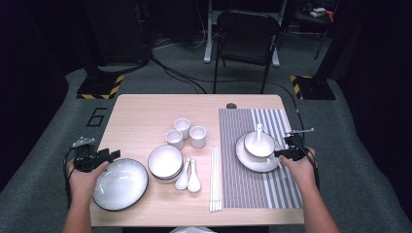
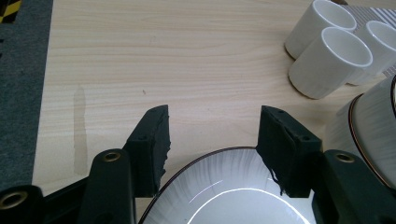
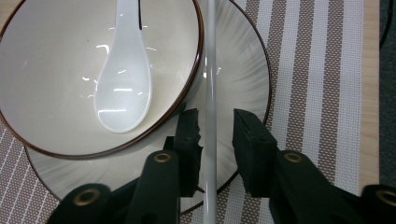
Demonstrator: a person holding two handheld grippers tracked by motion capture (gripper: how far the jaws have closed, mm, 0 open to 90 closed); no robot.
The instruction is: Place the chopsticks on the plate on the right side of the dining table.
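My left fingers [image 2: 212,140] stand wide open around the rim of the glossy, dark-edged plate [image 1: 120,183] at the table's [image 1: 141,116] left, not gripping. On the striped woven mat [image 1: 286,189] one setting has plate, bowl [image 1: 259,144] and spoon. My right fingers [image 3: 215,133] are slightly parted, with the smooth white chopstick [image 3: 211,70] lying loose between them; the second setting isn't laid yet.

I work at a pale wooden table [image 1: 141,116] on grey carpet [image 1: 43,170]. Beyond it stands a black folding chair [image 1: 247,34]. Yellow-and-black striped bases [image 1: 99,87] flank it, cables [image 1: 175,73] trail between, and the room behind is dark.
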